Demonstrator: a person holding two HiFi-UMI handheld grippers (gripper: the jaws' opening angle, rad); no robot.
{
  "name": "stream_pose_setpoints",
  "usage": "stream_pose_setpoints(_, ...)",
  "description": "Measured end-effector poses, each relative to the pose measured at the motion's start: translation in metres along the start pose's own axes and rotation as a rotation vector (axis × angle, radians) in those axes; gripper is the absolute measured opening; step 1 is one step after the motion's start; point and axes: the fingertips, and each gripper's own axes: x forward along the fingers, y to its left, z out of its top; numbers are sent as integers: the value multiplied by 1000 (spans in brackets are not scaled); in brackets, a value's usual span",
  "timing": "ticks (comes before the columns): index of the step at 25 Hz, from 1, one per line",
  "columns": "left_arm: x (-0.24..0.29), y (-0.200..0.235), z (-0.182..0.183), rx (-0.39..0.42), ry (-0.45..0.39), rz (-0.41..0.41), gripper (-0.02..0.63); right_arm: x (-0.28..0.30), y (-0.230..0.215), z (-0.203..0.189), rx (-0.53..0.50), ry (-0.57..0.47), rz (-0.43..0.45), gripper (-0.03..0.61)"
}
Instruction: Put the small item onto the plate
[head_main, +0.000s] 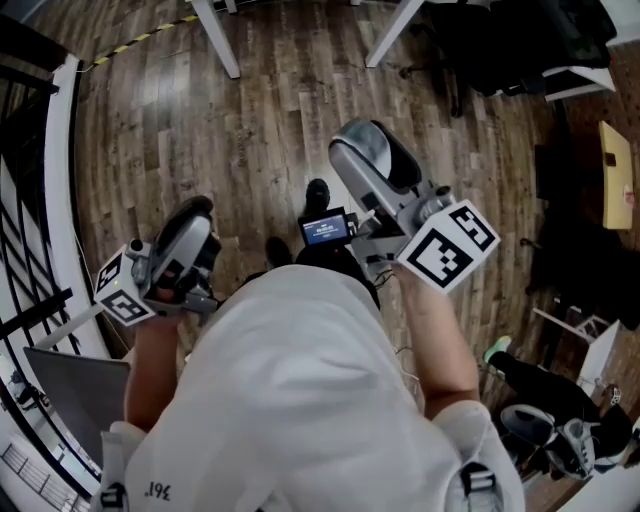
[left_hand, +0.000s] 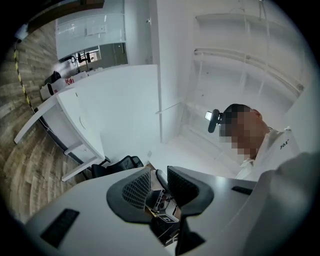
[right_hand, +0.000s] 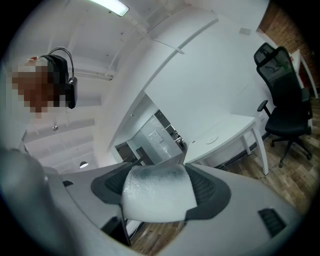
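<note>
Closest in, the person's white shirt (head_main: 300, 400) fills the bottom of the head view, with a bare forearm running out on each side to a gripper.

On the left, the left gripper (left_hand: 159, 186) is raised and points back up at the person. Its dark ribbed fingers (left_hand: 136, 191) stand slightly apart, released, with nothing clamped. A scrap of silver and black hardware shows through the narrow gap, and I can't tell what it is. Its marker cube (head_main: 122, 290) sits out by the left wrist.

Over on the right, the right gripper (right_hand: 159, 186) is the busy one. Its fingers (right_hand: 210, 189) are clenched on the small item, a whitish frosted piece with a rounded top and a bumpy skin (right_hand: 156, 196). The piece is wider than the pads and bulges out in front of them. In the head view it is held up in the air in front of the person's chest, above the floor. The big black-and-white marker cube (head_main: 447, 245) rides just beside the right wrist, and a small lit screen (head_main: 325, 229) sits between the two grippers.

Below all that lies the brown wooden plank floor (head_main: 260, 110). Farther out stand the white table legs (head_main: 215, 35), a black office chair (head_main: 480, 45), and a tan cardboard box (head_main: 617, 175) at the right edge.
</note>
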Motion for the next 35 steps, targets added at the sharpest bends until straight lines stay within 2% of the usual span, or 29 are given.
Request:
stream_pose_setpoints(6, 50, 24, 18, 11, 1, -7, 103, 30, -29, 39, -19, -4, 33, 333)
stream_pose_setpoints(11, 136, 58, 25, 14, 20, -16, 103, 48, -103, 85, 18, 4, 22, 333)
stream_pose_setpoints(16, 179, 73, 32, 33, 19, 8, 103, 63, -136, 111, 33, 26, 50, 333)
stream_pose_setpoints(26, 209, 106, 48, 44, -2, 46, 103, 99, -172, 131, 49, 52, 90, 333)
stream_pose_setpoints(35, 215, 160, 98, 21, -12, 46, 103, 157, -195, 140, 39, 70, 55, 333)
